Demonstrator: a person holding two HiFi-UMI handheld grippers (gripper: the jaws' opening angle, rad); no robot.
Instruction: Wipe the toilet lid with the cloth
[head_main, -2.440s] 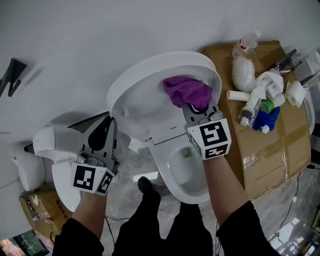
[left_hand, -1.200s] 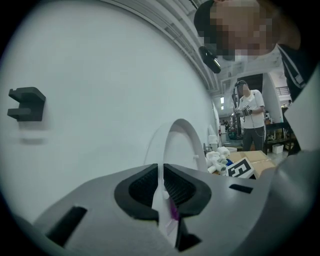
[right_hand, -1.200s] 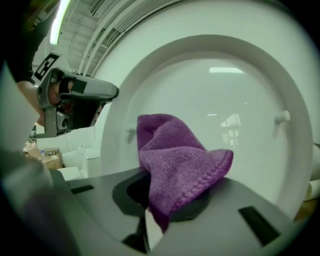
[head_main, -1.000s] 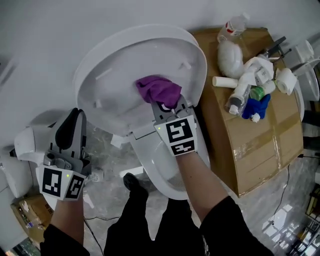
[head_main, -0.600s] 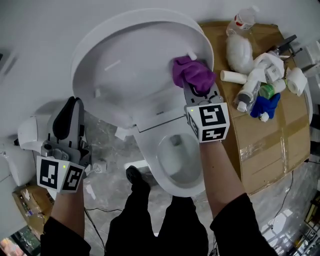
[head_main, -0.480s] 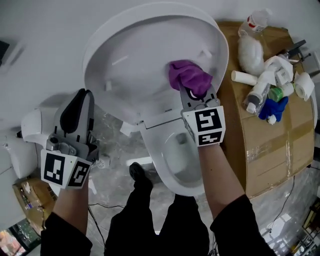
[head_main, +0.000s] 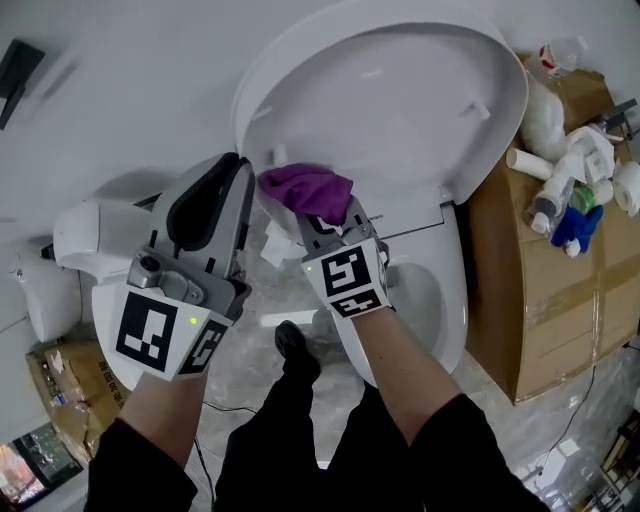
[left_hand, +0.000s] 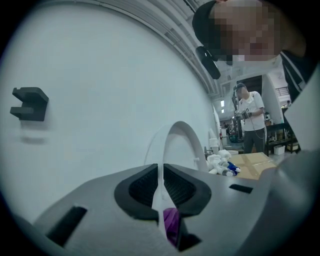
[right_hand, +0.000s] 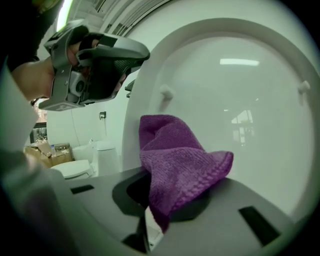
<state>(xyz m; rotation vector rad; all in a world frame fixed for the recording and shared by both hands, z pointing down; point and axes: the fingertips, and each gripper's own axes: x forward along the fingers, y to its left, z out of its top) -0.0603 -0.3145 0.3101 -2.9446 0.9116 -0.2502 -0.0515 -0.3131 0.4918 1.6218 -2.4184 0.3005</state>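
The white toilet lid (head_main: 400, 110) stands raised, its inner face towards me. My right gripper (head_main: 322, 212) is shut on a bunched purple cloth (head_main: 305, 190), which presses against the lid's lower left part near the hinge. In the right gripper view the cloth (right_hand: 175, 165) drapes over the jaws (right_hand: 160, 197) in front of the lid (right_hand: 250, 100). My left gripper (head_main: 228, 170) hovers just left of the cloth, jaws shut with nothing between them. In the left gripper view a sliver of the cloth (left_hand: 171, 222) shows past the jaws (left_hand: 161, 186).
The open toilet bowl (head_main: 425, 300) lies below the lid. A cardboard box (head_main: 540, 280) at the right carries several bottles (head_main: 575, 190). A second toilet (head_main: 85, 250) stands at the left. A black bracket (left_hand: 30, 102) is on the wall. A person (left_hand: 250, 120) stands far off.
My right gripper has swept the cloth leftward across the lid, from its right side to the lower left near the hinge. The left gripper stays shut beside it.
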